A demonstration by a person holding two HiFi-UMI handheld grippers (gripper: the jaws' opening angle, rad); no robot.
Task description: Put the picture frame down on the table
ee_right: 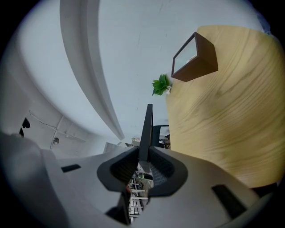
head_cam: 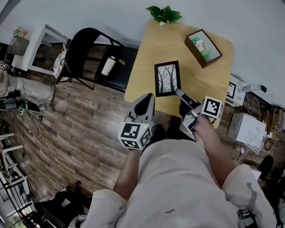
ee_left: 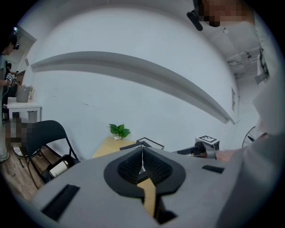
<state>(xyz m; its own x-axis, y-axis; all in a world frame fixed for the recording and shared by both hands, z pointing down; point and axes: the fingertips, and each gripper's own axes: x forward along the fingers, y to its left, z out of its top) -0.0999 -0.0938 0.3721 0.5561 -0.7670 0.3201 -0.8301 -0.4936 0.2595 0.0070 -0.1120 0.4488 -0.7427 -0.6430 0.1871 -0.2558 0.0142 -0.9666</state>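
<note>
The picture frame (head_cam: 168,78), black with a print of bare trees, faces up over the near half of the wooden table (head_cam: 211,80). My right gripper (head_cam: 180,92) is shut on its near right corner. In the right gripper view the frame (ee_right: 147,129) runs edge-on between the pads, with the table (ee_right: 222,124) beside it. Whether the frame rests on the tabletop I cannot tell. My left gripper (head_cam: 146,101) hovers at the table's near edge, left of the frame, and its jaws (ee_left: 142,168) meet with nothing between them.
A brown open box (head_cam: 203,47) lies at the table's far right and a small green plant (head_cam: 163,13) stands at its far edge. A black folding chair (head_cam: 84,52) holding a white bottle (head_cam: 108,65) is left of the table. White boxes (head_cam: 248,128) sit on the floor at right.
</note>
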